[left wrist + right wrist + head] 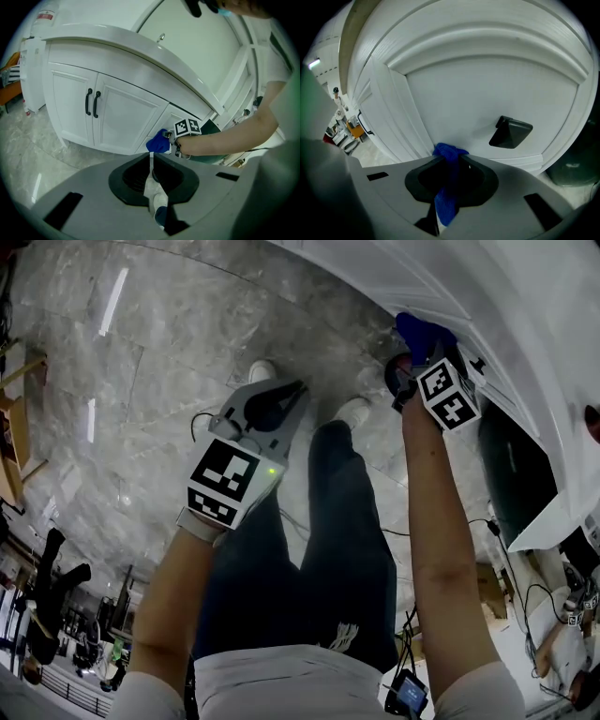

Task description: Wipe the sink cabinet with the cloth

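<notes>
Fingers (480,183) of the right gripper (449,163) pinch the cloth (445,201) against the sink cabinet (487,93); left gripper (151,164) closed.

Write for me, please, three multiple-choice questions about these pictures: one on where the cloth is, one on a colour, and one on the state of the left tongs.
1. Where is the blue cloth?
A. lying on the floor
B. in the right tongs
C. in a bucket

2. What colour are the two door handles on the white cabinet?
A. gold
B. white
C. black

3. How are the left tongs?
A. shut, holding nothing
B. wide open
C. shut on the cloth

Answers: 1 B, since the right gripper view shows the cloth pinched between those tongs. 2 C, since both handles are dark against the white doors. 3 A, since their tips meet with nothing clamped.
</notes>
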The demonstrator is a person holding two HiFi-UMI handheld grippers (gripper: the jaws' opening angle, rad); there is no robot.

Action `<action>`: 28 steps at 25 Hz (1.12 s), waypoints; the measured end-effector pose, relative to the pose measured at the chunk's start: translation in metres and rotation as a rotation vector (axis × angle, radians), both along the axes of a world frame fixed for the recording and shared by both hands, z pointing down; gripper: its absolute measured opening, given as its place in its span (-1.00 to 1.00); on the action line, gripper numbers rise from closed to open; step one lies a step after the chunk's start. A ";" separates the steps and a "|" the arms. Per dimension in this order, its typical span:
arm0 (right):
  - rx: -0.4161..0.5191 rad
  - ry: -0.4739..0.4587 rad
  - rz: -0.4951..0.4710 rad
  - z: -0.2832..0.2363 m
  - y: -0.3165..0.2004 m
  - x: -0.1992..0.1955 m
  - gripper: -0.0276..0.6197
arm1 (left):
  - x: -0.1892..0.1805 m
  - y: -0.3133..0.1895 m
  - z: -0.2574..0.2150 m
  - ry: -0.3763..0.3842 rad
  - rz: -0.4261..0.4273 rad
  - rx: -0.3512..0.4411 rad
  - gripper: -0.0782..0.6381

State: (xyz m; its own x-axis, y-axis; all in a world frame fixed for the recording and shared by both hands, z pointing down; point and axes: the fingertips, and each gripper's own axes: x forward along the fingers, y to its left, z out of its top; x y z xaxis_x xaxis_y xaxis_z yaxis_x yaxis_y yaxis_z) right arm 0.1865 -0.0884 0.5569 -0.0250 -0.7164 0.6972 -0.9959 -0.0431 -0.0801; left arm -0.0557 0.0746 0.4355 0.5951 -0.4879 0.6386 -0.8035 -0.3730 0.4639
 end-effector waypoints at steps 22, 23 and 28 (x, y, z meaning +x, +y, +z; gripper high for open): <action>-0.166 -0.084 -0.086 0.047 0.019 0.035 -0.74 | 0.051 -0.008 0.000 0.001 0.003 -0.003 -0.75; -0.165 -0.081 -0.091 0.046 0.020 0.037 -0.74 | 0.051 -0.008 -0.001 0.002 0.002 -0.003 -0.75; -0.146 -0.060 -0.076 0.033 0.023 0.052 -0.74 | 0.056 -0.008 -0.005 0.002 0.027 0.004 -0.75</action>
